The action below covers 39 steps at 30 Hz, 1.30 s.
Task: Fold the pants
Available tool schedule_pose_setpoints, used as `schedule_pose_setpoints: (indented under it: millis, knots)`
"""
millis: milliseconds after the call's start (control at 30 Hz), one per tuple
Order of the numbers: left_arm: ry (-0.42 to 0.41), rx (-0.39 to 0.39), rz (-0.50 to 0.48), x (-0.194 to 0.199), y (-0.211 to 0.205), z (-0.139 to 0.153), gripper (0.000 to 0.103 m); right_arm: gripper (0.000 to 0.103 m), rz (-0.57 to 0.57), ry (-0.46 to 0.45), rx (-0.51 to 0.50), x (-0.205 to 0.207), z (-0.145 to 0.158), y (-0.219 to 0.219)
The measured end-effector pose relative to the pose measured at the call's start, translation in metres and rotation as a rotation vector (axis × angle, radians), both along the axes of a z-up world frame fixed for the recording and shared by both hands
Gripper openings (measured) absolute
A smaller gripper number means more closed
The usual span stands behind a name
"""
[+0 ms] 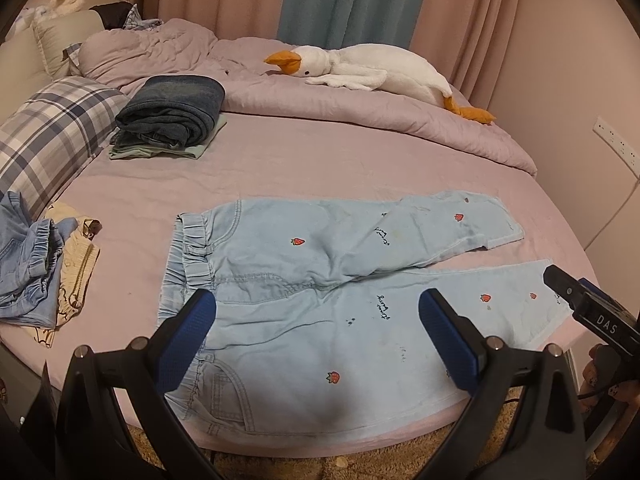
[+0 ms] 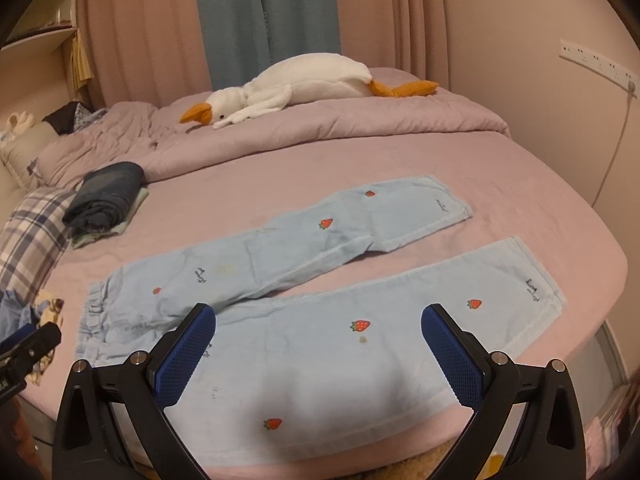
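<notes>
Light blue pants (image 1: 320,280) with red strawberry prints lie spread flat on the pink bed, waistband to the left, both legs running right and splayed apart. They also show in the right wrist view (image 2: 320,340). My left gripper (image 1: 318,316) is open and empty, hovering over the waist and seat near the front edge. My right gripper (image 2: 318,328) is open and empty, hovering over the near leg. The right gripper's tip shows at the right in the left wrist view (image 1: 576,300), by the near leg's hem.
A stack of folded dark jeans (image 1: 172,114) sits at the back left. A pile of loose clothes (image 1: 36,272) lies at the left edge by a plaid pillow (image 1: 52,132). A white goose plush (image 1: 372,70) rests on the rumpled quilt (image 1: 320,100) behind.
</notes>
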<state>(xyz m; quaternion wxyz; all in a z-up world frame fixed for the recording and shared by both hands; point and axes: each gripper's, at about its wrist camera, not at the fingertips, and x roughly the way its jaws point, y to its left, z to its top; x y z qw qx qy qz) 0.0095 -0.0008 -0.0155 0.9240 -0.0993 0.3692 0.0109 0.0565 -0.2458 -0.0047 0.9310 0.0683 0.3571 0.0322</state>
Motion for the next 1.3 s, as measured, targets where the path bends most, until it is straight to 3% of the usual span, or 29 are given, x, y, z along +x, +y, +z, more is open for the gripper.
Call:
schedule_pose_setpoints:
  millis: [1300]
  knots:
    - [0.042,-0.009,-0.03,0.01,-0.009,-0.01,0.1,0.103,-0.056,0.027,-0.002,0.0,-0.004,-0.014]
